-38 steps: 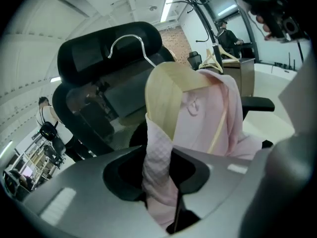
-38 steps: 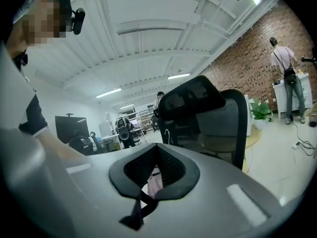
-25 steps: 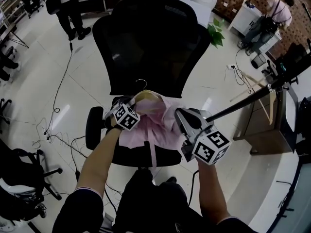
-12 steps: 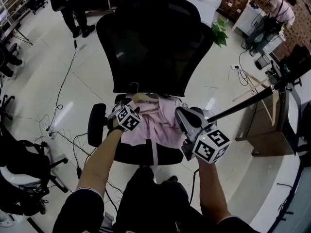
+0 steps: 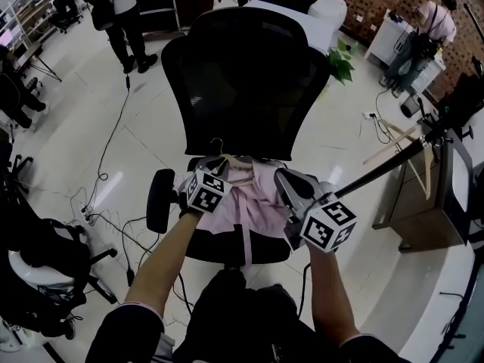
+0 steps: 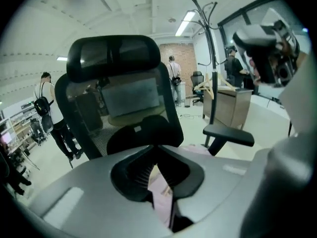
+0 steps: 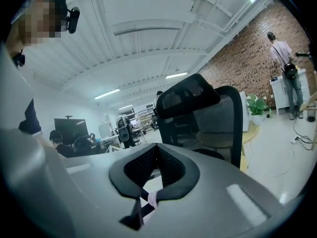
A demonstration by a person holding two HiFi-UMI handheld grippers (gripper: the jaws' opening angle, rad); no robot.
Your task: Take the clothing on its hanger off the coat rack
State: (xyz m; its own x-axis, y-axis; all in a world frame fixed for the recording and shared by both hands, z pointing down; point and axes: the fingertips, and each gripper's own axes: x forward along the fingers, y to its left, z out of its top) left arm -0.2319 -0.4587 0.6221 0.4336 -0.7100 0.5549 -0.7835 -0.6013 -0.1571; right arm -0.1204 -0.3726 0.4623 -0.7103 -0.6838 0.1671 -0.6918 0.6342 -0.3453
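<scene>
Black office chair bears the pink clothing; coat rack beside

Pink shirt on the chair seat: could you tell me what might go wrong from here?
The left gripper is closing its jaws on the pink shirt and the right gripper pinches its fabric, neither on the hanger; lifted so, the shirt could slip off. The hanger's hook lies near the chair back and might snag.

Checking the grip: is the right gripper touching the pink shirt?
Touching: the right gripper view shows the right gripper shut, pinching a fold of the pink shirt.
</scene>
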